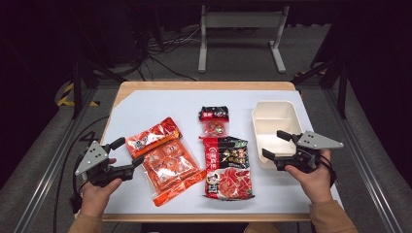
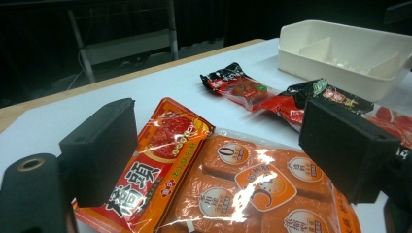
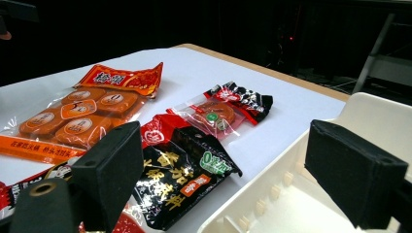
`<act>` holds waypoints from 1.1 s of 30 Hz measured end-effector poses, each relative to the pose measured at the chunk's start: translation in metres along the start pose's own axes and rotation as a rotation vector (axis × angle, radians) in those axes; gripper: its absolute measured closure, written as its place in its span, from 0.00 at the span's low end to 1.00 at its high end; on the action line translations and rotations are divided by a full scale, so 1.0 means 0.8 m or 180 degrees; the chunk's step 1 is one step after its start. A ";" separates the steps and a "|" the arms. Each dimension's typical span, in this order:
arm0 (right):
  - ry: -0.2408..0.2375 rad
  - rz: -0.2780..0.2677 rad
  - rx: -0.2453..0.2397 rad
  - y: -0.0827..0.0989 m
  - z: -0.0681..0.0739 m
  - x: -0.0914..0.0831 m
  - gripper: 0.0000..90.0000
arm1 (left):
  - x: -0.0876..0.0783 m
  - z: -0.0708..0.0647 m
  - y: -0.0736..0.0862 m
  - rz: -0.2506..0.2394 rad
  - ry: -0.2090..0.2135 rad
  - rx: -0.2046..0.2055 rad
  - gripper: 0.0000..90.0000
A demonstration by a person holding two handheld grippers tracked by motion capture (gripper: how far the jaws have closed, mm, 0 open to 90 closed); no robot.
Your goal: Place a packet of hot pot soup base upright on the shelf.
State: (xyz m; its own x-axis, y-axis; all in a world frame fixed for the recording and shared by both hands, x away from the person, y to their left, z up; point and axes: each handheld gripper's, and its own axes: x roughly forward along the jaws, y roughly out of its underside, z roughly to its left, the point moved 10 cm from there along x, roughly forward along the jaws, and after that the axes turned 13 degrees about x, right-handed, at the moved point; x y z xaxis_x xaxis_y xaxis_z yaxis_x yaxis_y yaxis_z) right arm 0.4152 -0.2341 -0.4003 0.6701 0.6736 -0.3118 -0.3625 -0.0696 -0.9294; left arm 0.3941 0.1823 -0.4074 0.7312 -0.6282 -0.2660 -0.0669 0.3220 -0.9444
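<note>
- The counter (image 1: pixel 145 104), under a white sheet, carries everything.
- A cream divided tray (image 1: pixel 272 119) sits at three o'clock.
- A red and black hotpot packet (image 1: pixel 227 170) lies at six o'clock of centre.
- An orange snack packet (image 1: pixel 167 162) lies at eight o'clock, partly under a smaller orange pouch (image 1: pixel 150 136).
- A small black and red packet (image 1: pixel 214 121) lies at centre.
- The left gripper (image 1: pixel 127 156) hovers beside the orange snack packet, jaws apart, empty.
- The right gripper (image 1: pixel 275 144) hangs over the tray's near edge, jaws apart, empty.
</note>
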 end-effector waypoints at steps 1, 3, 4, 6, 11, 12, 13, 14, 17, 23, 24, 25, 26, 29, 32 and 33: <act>-0.0005 -0.0015 0.0002 -0.001 0.001 0.000 0.16 | 0.000 0.000 -0.001 -0.0002 0.0005 -0.0026 0.17; -0.0005 -0.0019 -0.0012 -0.003 0.001 0.000 0.16 | 0.001 -0.001 -0.002 0.0031 -0.0004 -0.0038 0.17; -0.0005 -0.0013 -0.0023 -0.003 0.002 0.000 0.16 | 0.002 -0.002 -0.003 0.0053 0.0003 -0.0049 0.17; -0.0011 -0.0009 -0.0041 -0.004 0.002 0.001 0.16 | 0.006 -0.006 -0.004 0.0071 0.0024 -0.0007 0.17; 0.0002 -0.0012 -0.0021 -0.005 0.000 0.000 0.16 | 0.013 -0.012 -0.012 0.0067 0.0036 0.0023 0.16; -0.0003 -0.0014 -0.0016 -0.005 0.000 0.000 0.16 | 0.015 -0.013 -0.013 0.0061 0.0036 0.0030 0.16; -0.0006 -0.0014 -0.0015 -0.005 0.000 0.000 0.16 | 0.016 -0.014 -0.014 0.0080 0.0029 0.0051 0.16; -0.0013 -0.0020 -0.0021 -0.005 0.001 0.000 0.16 | 0.017 -0.015 -0.015 0.0083 0.0027 0.0052 0.16; -0.0067 -0.0008 -0.0028 -0.007 0.004 0.002 0.16 | 0.020 -0.017 -0.017 0.0101 0.0030 0.0047 0.17; -0.0076 0.0004 -0.0058 -0.010 0.009 0.004 0.15 | 0.035 -0.026 -0.024 0.0127 0.0106 0.0054 0.20; -0.0078 0.0001 -0.0059 -0.011 0.010 0.004 0.15 | 0.038 -0.028 -0.024 0.0149 0.0128 0.0073 0.20; -0.0080 0.0002 -0.0063 -0.011 0.010 0.005 0.15 | 0.043 -0.031 -0.025 0.0193 0.0139 0.0105 0.21; -0.0080 0.0002 -0.0063 -0.011 0.010 0.005 0.15 | 0.046 -0.032 -0.024 0.0224 0.0157 0.0108 0.21; -0.0083 0.0008 -0.0070 -0.011 0.011 0.004 0.15 | 0.059 -0.039 -0.029 0.0226 0.0294 0.0051 0.22; -0.0089 0.0008 -0.0070 -0.011 0.011 0.004 0.15 | 0.066 -0.041 -0.034 0.0196 0.0322 0.0024 0.22; -0.0085 0.0012 -0.0070 -0.010 0.011 0.004 0.15 | 0.069 -0.042 -0.036 0.0177 0.0335 0.0019 0.23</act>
State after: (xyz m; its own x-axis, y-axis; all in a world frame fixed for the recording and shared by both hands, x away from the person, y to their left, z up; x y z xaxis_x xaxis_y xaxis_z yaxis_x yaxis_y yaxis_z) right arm 0.4150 -0.2250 -0.3919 0.6511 0.6927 -0.3103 -0.3504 -0.0883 -0.9324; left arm 0.4136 0.1145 -0.4013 0.6510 -0.6801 -0.3372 -0.1010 0.3626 -0.9265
